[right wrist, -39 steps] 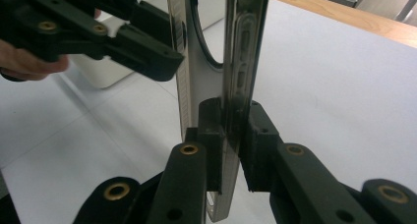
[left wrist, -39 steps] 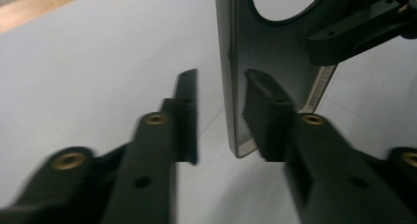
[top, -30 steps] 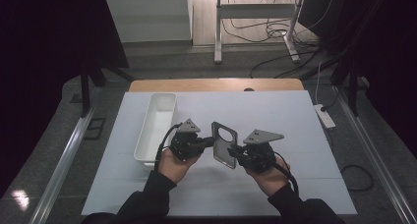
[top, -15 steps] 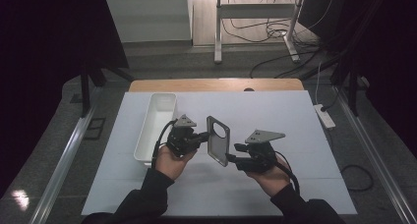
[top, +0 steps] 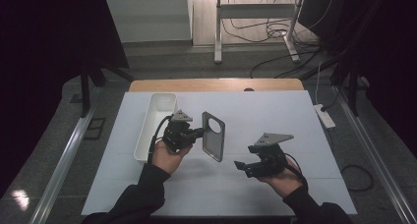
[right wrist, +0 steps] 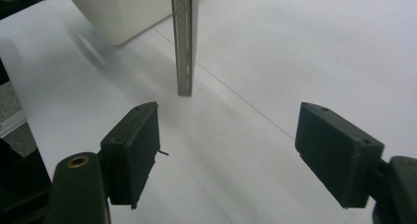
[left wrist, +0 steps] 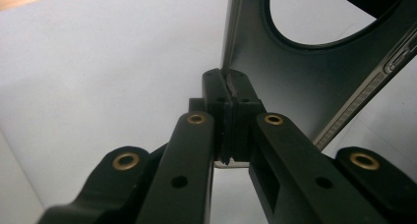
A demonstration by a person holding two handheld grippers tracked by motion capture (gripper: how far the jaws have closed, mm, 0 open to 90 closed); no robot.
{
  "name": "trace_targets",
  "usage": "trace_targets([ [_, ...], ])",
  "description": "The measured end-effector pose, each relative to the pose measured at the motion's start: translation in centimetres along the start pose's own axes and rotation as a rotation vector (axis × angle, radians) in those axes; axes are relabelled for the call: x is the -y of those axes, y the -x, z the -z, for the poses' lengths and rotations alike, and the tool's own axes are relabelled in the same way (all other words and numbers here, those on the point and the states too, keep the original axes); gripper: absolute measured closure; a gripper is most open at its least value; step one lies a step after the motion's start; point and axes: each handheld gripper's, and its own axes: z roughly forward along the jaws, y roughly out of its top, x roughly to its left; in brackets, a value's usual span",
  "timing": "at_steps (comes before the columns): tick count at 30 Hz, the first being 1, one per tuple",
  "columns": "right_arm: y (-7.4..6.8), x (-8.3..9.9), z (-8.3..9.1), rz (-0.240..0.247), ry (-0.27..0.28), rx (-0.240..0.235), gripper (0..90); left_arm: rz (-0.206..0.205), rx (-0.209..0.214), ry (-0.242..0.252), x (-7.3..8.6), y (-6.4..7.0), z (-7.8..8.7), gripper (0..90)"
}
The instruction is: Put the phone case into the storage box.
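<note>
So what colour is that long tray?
White, the long plastic tray, best seen in the high view.

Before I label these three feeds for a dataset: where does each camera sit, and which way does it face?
High view: above the person's side, facing forward and down on the table; both forearms, left gripper, right gripper.
Left gripper view: on the left gripper, looking along its jaws, shut on the case edge.
Right gripper view: on the right gripper, jaws apart, facing the case edge-on and the tray.
Shared: all three show the case over the white table.
</note>
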Motion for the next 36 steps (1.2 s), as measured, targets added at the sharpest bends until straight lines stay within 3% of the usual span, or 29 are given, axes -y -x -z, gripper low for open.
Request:
trace_targets([
  [12, 1.3, 2.1, 1.4, -0.054, -0.037, 0.042, 17.7, 0.007, -0.001, -0.027, -1.0, -0.9, 0.1, 88.9],
  [14, 1.2, 2.3, 1.7, -0.064, -0.038, 0.054, 12.8, 0.005, -0.006, -0.033, -1.2, -1.1, 0.3, 88.9],
  [16, 1.3, 2.5, 1.8, -0.067, -0.048, 0.074, 8.4, 0.005, -0.007, -0.035, -1.3, -1.2, 0.4, 88.9],
  [24, 1.5, 3.3, 2.2, -0.065, -0.08, 0.105, 4.7, 0.007, -0.021, -0.046, -2.1, -2.0, 1.0, 88.9],
  [29, 1.8, 3.7, 2.7, -0.084, -0.072, 0.097, 1.3, 0.013, -0.032, -0.052, -2.6, -2.7, 1.4, 88.9],
  [36, 2.1, 4.4, 3.3, -0.091, -0.059, 0.124, 0.0, 0.025, -0.052, -0.058, -3.2, -3.8, 2.0, 88.9],
])
